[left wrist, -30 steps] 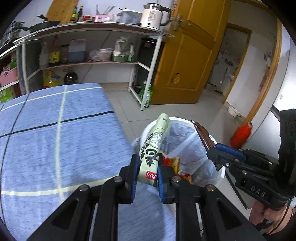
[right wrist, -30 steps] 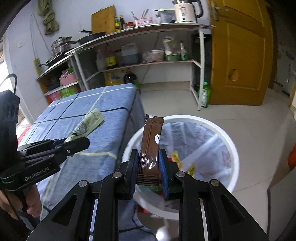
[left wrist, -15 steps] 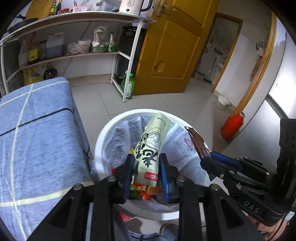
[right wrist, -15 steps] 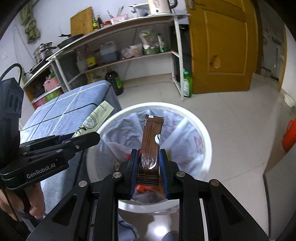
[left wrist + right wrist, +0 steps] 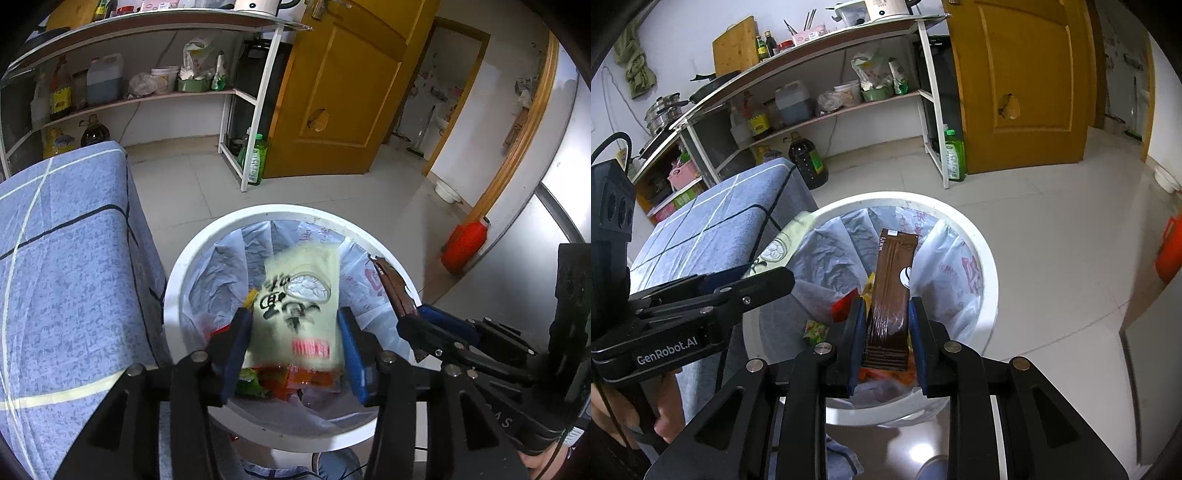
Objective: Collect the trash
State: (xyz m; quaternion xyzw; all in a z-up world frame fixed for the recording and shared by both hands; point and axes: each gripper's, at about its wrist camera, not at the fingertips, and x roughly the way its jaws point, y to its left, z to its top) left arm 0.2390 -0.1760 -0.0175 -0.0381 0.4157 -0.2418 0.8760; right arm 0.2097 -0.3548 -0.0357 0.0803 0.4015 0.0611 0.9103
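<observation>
Both claws now over bin (image 5: 177,280); left claw (image 5: 293,347) opening, green wrapper (image 5: 299,306) blurred.

Lighting: even, fairly bright indoor light; soft shadows under the shelf (image 5: 827,110). Glare: pale sheen on the floor tiles (image 5: 1052,229) and glossy floor at the lower edge. Blur: the pale green packet (image 5: 299,310) is motion-smeared; the surroundings are sharp. Distortion: strong fisheye bending, black vignette corners in both views.
</observation>
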